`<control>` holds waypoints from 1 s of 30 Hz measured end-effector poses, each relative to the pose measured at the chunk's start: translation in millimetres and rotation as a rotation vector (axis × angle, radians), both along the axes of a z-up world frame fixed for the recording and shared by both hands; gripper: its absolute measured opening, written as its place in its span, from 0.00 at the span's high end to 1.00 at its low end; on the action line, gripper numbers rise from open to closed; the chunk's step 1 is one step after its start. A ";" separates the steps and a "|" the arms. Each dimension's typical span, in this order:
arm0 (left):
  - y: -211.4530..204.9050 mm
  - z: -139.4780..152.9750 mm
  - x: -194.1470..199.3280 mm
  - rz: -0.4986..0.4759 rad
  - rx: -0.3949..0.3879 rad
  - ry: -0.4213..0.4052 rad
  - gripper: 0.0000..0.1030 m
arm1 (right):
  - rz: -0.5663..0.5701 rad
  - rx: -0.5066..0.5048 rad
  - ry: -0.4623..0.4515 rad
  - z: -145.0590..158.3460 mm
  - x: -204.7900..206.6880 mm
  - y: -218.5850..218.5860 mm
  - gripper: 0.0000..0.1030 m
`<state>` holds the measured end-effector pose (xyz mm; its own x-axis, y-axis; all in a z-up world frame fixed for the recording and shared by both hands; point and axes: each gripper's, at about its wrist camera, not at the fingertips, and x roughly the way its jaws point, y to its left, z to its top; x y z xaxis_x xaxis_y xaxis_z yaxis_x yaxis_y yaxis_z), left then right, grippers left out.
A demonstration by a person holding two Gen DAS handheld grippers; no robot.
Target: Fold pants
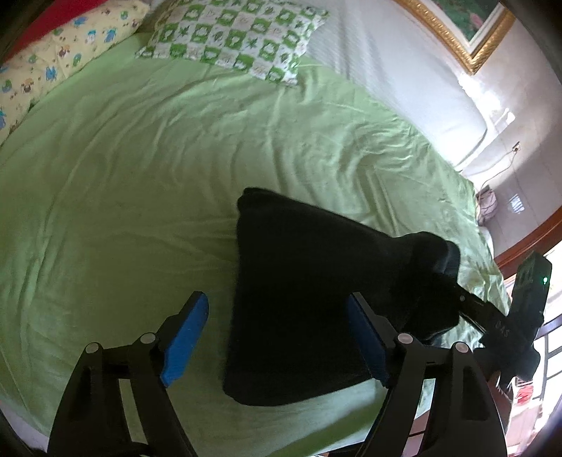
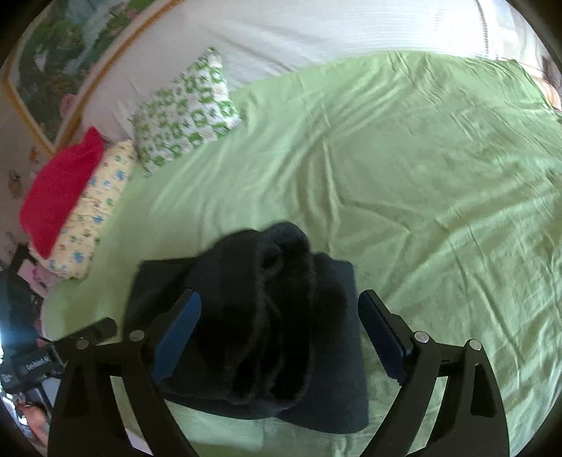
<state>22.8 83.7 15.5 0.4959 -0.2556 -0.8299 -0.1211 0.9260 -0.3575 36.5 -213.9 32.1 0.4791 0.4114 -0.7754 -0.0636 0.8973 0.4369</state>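
One pair of dark pants down there, bunched into a folded bundle on the green bedsheet, close to the near edge of the bed. We count two grippers. Our left gripper has its blue-padded jaws spread wide, hovering just above the bundle and pinching nothing. Our right gripper is just as wide, jaws standing either side of the pants where the upper layer humps over a flatter folded layer; whether the pads touch the cloth, we cannot tell. From the left wrist view the right gripper pokes in from the right edge of the bed, right against the raised end of the bundle.

Pillows next: three at the head of the bed. One green-and-white checked pillow, one yellow cartoon-print pillow beside it at the head corner, and one red pillow resting on the yellow one.

The sheet is creased all over, soft ridges running across it. Beyond it a bare white mattress strip runs along the far edge, and one gold-framed picture hangs on the pale wall above.

Room to move: wide open sheet from the bundle up to the pillows and out across to the far edge. The near edge sits right under us.
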 end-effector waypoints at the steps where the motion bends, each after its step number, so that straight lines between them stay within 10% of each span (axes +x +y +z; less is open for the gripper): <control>1: 1.2 -4.1 1.6 0.001 -0.003 0.009 0.21 | -0.002 0.004 0.011 -5.3 -0.4 -1.9 0.11; 17: -7.4 -37.2 27.7 -0.052 -0.025 0.078 0.17 | 0.022 0.040 0.035 -32.8 -17.2 -32.1 0.13; 30: -29.8 -44.4 39.8 -0.076 0.113 0.064 0.19 | 0.077 0.085 0.011 -34.4 -16.7 -32.2 0.22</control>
<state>62.5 53.9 -28.9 0.4241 -0.1931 -0.8848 -0.0687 0.9673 -0.2440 19.8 -246.1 -2.3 0.4353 0.5109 -0.7413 -0.1259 0.8498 0.5118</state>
